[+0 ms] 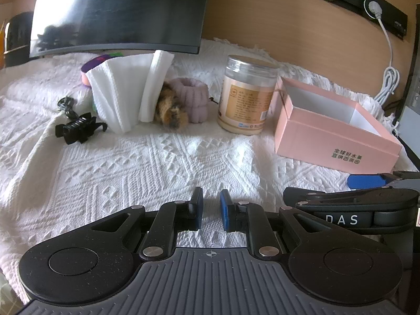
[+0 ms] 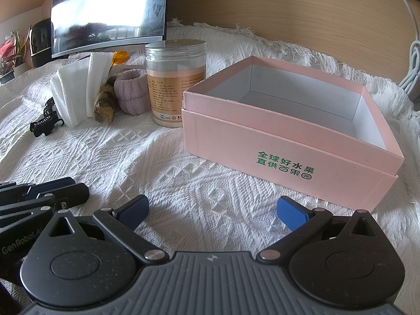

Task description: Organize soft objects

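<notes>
A white folded cloth point(image 1: 126, 92) point(image 2: 76, 92) stands at the back left of the white knitted spread. A brown-orange furry piece point(image 1: 170, 110) point(image 2: 105, 105) leans against it, next to a mauve terry band point(image 1: 194, 97) point(image 2: 131, 94). An open pink box point(image 1: 328, 141) point(image 2: 262, 136) sits at the right and looks empty. My left gripper point(image 1: 210, 197) hovers low over bare spread, well in front of the soft things, its pads nearly touching with nothing between them. My right gripper point(image 2: 213, 204) stands wide open and empty just in front of the box.
A clear jar point(image 1: 246, 94) point(image 2: 176, 81) of pale powder stands between the mauve band and the box. A black hair claw point(image 1: 78, 128) point(image 2: 43, 124) lies left of the cloth. A dark monitor point(image 1: 118, 13) rises behind. A white cable point(image 1: 388, 78) hangs at the far right.
</notes>
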### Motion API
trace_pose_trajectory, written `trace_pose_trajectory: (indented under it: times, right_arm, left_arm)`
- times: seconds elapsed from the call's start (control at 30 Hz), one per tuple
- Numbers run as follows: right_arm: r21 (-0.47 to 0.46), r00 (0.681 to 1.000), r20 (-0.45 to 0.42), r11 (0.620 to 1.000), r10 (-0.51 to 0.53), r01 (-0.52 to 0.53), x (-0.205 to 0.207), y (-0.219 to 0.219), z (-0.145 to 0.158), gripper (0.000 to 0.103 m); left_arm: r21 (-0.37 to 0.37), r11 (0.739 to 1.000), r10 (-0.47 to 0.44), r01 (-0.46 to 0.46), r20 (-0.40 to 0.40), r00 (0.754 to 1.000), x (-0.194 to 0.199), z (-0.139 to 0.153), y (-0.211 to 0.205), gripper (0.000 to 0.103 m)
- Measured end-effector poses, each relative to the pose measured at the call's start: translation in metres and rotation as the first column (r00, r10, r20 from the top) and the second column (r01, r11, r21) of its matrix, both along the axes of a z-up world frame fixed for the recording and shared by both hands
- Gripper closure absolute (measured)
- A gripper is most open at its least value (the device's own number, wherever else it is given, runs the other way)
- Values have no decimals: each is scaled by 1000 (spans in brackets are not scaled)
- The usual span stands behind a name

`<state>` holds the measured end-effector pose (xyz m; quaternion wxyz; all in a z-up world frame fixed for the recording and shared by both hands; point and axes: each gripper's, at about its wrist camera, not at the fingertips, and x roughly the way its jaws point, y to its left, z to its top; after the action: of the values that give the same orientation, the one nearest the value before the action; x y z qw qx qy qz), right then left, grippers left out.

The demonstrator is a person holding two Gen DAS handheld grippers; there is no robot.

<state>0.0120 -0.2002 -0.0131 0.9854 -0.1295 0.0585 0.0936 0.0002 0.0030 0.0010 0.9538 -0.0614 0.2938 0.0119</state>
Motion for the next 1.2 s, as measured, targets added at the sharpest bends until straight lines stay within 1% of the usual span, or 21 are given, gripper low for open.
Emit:
trace_pose_trajectory:
  times: [0.13, 0.27, 0.33, 0.37, 0.47, 0.53, 0.6, 0.63, 0.67, 0.7, 0.77, 0.83, 0.87, 0.93, 1.03, 1.13, 1.2]
  right_arm:
    - [0, 1000, 0, 1000, 0, 0, 0, 0, 0, 0]
    - [-2, 1000, -4, 1000, 2, -2, 0, 1, 0, 0]
    - [-16, 1000, -28, 1000, 8, -9, 0, 1, 2, 0]
    - [-25, 999, -48, 1000, 8, -9, 0, 2, 4, 0]
    - [-48, 991, -133, 999, -12, 5, 6, 8, 12, 0]
    - [-59, 984, -177, 998, -24, 14, 7, 10, 15, 0]
    - [-69, 980, -196, 997, -30, 17, 7, 12, 18, 0]
    - [-71, 979, -202, 997, -30, 16, 7, 11, 19, 0]
    - [-73, 979, -203, 997, -30, 15, 5, 10, 19, 0]
    - [-78, 979, -204, 997, -28, 12, 5, 11, 19, 0]
    - [-100, 978, -210, 995, -11, -10, 4, 12, 20, 0]
    - [-137, 975, -222, 990, 4, -35, 5, 19, 23, 0]
    - [-164, 975, -223, 985, 16, -54, 3, 24, 24, 1]
    - [-202, 982, -185, 976, 47, -85, -7, 36, 27, 1]
    - [-216, 984, -129, 965, 121, -147, -22, 53, 30, 1]
    - [-230, 981, -95, 955, 170, -188, -27, 69, 30, 1]
    - [-244, 977, -83, 947, 195, -210, -31, 78, 29, 1]
  left_arm:
    - [-2, 1000, 1, -1, 1, 1000, 0, 0, -1, 87]
    - [-22, 1000, -12, 13, 3, 1000, -1, 1, 2, 87]
    - [-56, 997, -53, 53, 4, 999, -1, 2, 8, 86]
    - [-96, 991, -93, 93, 0, 996, 1, 3, 15, 86]
    - [-173, 975, -142, 136, -21, 990, 7, 6, 35, 86]
    - [-204, 972, -118, 112, -20, 993, 10, 11, 55, 86]
    - [-213, 975, -64, 59, -14, 998, 14, 19, 78, 86]
    - [-212, 976, -52, 51, 2, 999, 15, 22, 88, 86]
    - [-203, 978, -44, 49, 29, 999, 16, 26, 99, 86]
    - [-171, 984, -32, 43, 66, 997, 15, 31, 109, 86]
    - [-88, 996, -3, 13, 118, 993, 15, 39, 125, 86]
    - [-9, 1000, 10, -9, 137, 991, 20, 45, 141, 86]
    - [5, 1000, 6, -7, 125, 992, 23, 48, 149, 86]
    - [16, 1000, -24, 23, 86, 996, 34, 49, 162, 86]
    - [34, 998, -61, 60, 24, 998, 48, 42, 174, 85]
    - [73, 997, -21, 23, -24, 1000, 62, 31, 183, 85]
    - [60, 998, -10, 12, -34, 999, 66, 26, 191, 85]
